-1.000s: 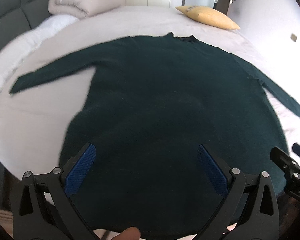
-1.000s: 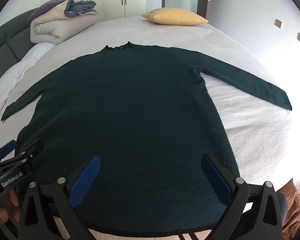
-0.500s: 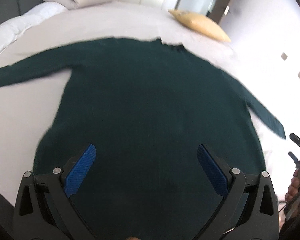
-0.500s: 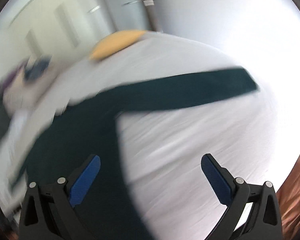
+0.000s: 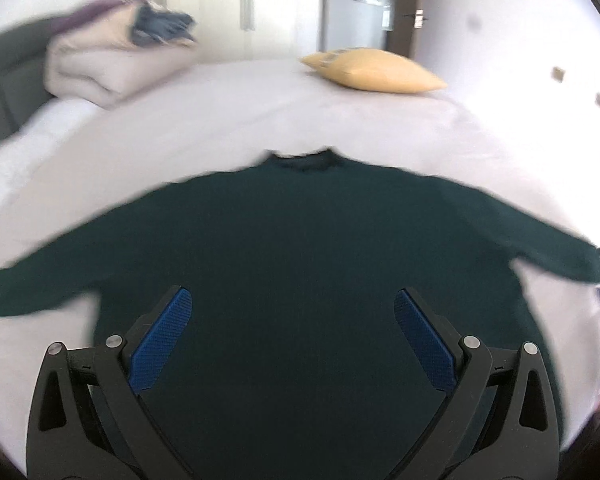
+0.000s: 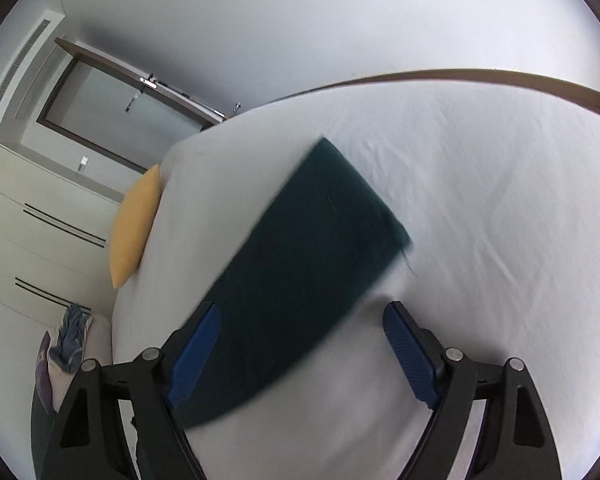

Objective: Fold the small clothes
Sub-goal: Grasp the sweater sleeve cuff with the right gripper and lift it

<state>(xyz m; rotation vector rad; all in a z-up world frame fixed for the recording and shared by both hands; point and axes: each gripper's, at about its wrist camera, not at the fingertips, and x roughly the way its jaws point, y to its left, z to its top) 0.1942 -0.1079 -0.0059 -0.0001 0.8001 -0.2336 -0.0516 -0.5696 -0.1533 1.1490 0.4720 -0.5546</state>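
Sweater (image 5: 300, 264) fills left view, right shows 1 sleeve (image 6: 300, 264); both hand-held grippers spread

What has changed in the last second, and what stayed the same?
The right hand-held gripper swung from the sweater's hem out to the right sleeve, which now lies between its open fingers. The left hand-held gripper moved up over the sweater body. Nothing was grasped. The sweater stays flat on the bed; the yellow pillow is unmoved.
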